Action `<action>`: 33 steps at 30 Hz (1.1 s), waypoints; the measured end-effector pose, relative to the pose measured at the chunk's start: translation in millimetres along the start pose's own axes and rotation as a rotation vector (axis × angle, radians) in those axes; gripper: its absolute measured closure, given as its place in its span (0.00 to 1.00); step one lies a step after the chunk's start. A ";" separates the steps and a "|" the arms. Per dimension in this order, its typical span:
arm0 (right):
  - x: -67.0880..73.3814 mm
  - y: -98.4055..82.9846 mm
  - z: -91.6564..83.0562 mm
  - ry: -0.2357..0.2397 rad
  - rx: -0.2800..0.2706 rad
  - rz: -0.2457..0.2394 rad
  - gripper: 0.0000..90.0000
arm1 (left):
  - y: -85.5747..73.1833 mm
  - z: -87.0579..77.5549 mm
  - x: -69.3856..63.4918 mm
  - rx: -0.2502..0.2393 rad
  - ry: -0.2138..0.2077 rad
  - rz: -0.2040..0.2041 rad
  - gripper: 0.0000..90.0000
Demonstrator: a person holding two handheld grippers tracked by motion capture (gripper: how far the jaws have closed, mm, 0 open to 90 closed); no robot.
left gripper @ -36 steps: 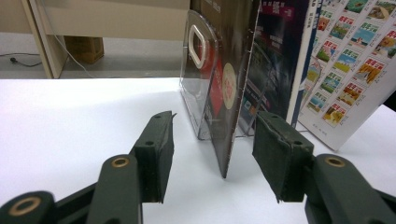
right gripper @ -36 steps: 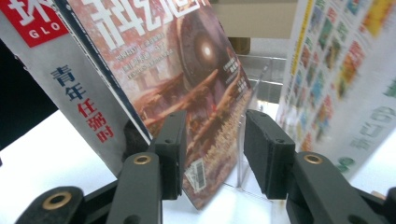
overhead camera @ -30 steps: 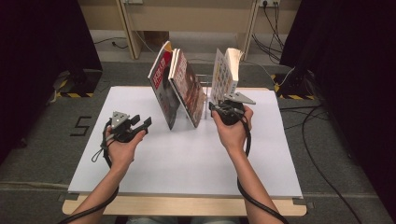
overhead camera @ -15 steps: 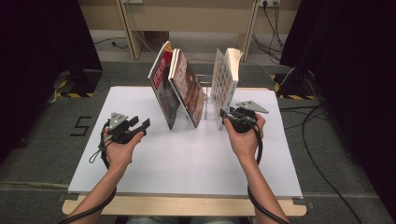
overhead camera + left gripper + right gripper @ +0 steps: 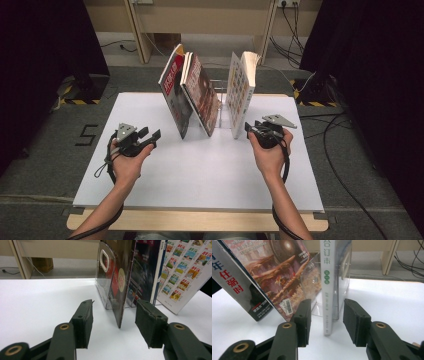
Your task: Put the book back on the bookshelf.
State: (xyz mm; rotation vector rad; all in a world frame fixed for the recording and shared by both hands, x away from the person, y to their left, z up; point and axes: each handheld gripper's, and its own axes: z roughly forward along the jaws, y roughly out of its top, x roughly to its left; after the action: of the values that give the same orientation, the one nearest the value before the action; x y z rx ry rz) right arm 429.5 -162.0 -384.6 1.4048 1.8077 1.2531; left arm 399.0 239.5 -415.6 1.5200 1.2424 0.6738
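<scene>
- While the right gripper (image 5: pixel 248 128) hangs just off the white book (image 5: pixel 239 97), its jaws stand apart and empty; the spine (image 5: pixel 327 290) rises upright straight ahead, lined up with the gap between them
- That book stands on edge at the right of the clear rack (image 5: pixel 107 277), long axis vertical; the right hand is plainly the nearer one
- Left gripper (image 5: pixel 150 135) waits with jaws spread, nothing gripped, facing the leaning red book (image 5: pixel 172 92); whether its lower edge rests in the rack is hard to judge
</scene>
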 end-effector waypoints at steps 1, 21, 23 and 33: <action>0.0 0.0 0.0 0.000 0.000 0.000 0.65 | 0.0 0.0 0.0 0.000 0.000 0.000 0.53; -25.3 -28.8 -28.3 -0.050 0.020 0.027 0.64 | -17.9 -26.6 17.3 0.029 0.006 -0.006 0.53; -26.8 -30.3 -29.7 -0.053 0.023 0.029 0.64 | -19.5 -27.9 18.6 0.030 0.007 -0.006 0.53; -43.5 -49.0 -42.1 -0.094 0.045 0.049 0.63 | -39.5 -44.8 36.0 0.052 0.030 -0.024 0.53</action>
State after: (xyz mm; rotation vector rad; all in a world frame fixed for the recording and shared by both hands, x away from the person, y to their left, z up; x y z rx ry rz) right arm 386.4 -218.9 -415.7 1.5148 1.7585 1.1571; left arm 356.5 287.1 -443.8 1.5401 1.3085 0.6550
